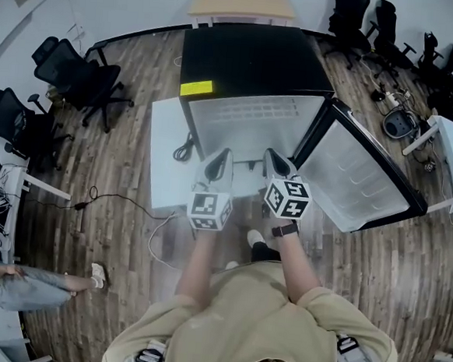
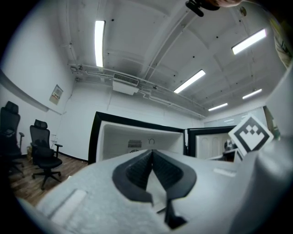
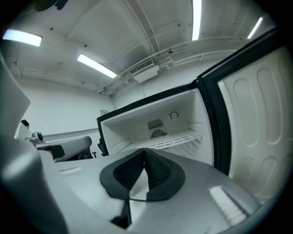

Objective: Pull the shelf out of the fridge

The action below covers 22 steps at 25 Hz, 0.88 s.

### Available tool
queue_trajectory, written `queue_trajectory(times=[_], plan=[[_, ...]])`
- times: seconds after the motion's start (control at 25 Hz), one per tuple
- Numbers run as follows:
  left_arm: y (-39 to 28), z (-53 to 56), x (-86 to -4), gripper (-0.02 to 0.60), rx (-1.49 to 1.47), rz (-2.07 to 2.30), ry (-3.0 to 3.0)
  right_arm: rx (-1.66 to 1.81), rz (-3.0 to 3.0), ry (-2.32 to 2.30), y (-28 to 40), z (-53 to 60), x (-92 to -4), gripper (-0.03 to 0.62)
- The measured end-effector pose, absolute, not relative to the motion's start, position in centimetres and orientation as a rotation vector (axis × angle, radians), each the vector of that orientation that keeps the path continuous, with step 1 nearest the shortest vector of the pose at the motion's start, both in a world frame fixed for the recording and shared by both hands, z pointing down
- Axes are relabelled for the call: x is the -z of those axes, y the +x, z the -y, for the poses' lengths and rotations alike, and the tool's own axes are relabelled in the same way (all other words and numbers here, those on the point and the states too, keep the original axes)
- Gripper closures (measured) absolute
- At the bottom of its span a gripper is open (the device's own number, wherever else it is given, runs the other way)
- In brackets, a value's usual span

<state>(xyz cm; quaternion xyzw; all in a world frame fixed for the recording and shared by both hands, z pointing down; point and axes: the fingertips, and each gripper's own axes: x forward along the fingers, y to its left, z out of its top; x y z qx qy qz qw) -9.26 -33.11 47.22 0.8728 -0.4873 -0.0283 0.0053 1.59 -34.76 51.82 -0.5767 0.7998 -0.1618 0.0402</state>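
White wire shelf (image 3: 170, 138) seated level inside open fridge (image 1: 255, 61), dead ahead at 12 o'clock of both grippers, not yet touched. Probably light and stiff, thin coated wire, a bit slick; likely to slide on side ledges and bind if pulled crooked. Best hold: front rail, one pinch either side of middle, then straight pull toward 6 o'clock. Left gripper (image 2: 152, 153) pads pressed together on nothing; right gripper (image 3: 145, 152) likewise closed and empty, to be spread before reaching the rail. Door (image 1: 363, 179) swung wide at 3 o'clock of right gripper, inner edge close to shelf's right end: tightest spot. Cavity walls tight on both shelf ends. White board (image 1: 162, 159) with cable (image 1: 186, 146) at 9 o'clock of left gripper, seemingly out of the path. Open floor at 6 o'clock for drawing back.
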Motion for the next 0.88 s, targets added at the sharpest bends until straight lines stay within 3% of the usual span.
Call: queue_trajectory(times=[0.32,0.4,0.88], plan=[[-7.6,37.3,-46.4,0.581,0.087,1.559,2.723,0.859,-2.28,-1.493,2.9,41.4,-54.2,0.585],[-7.4,38.1,-46.7,0.581,0.07,1.567,2.719,0.925,-2.239,-1.416,2.8,42.6,-54.7,0.507],[-7.5,40.6,-47.8,0.581,0.025,1.605,2.676,1.227,-1.941,-1.08,1.9,47.1,-56.5,0.327]])
